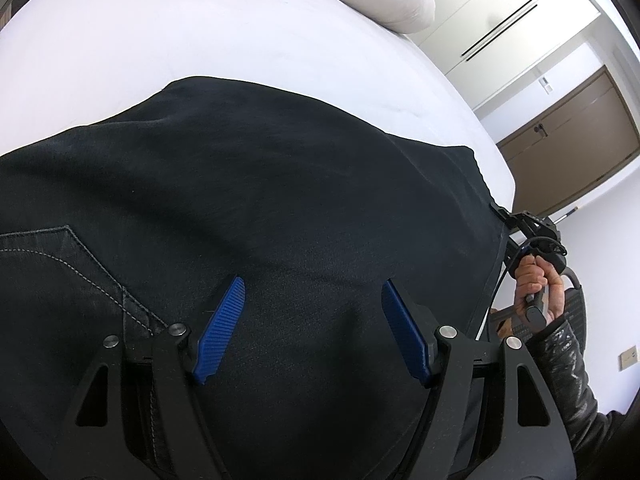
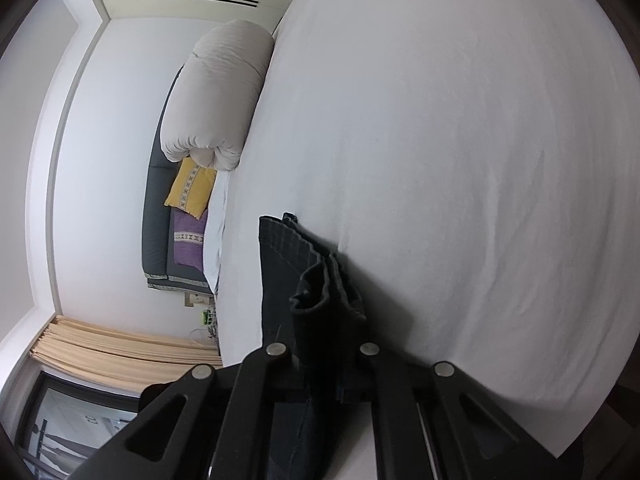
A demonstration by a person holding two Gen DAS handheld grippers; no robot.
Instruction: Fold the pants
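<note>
Dark denim pants (image 1: 260, 184) lie spread on a white bed (image 1: 200, 32). My left gripper (image 1: 312, 296) is open just above the cloth, its blue pads (image 1: 222, 330) apart, near a stitched back pocket (image 1: 72, 264). In the left wrist view the right gripper (image 1: 528, 232) sits at the pants' right edge, held in a hand. In the right wrist view my right gripper (image 2: 324, 332) is shut on a bunched hem of the pants (image 2: 316, 284); its fingertips are hidden by the cloth.
A rolled pale duvet (image 2: 218, 92) lies at the head of the bed, with a yellow pillow (image 2: 190, 190) and a purple pillow (image 2: 190, 242) beside it. White wardrobes (image 1: 500, 24) and a brown door (image 1: 572, 136) stand beyond the bed's right edge. Beige curtains (image 2: 120, 352) hang by a window.
</note>
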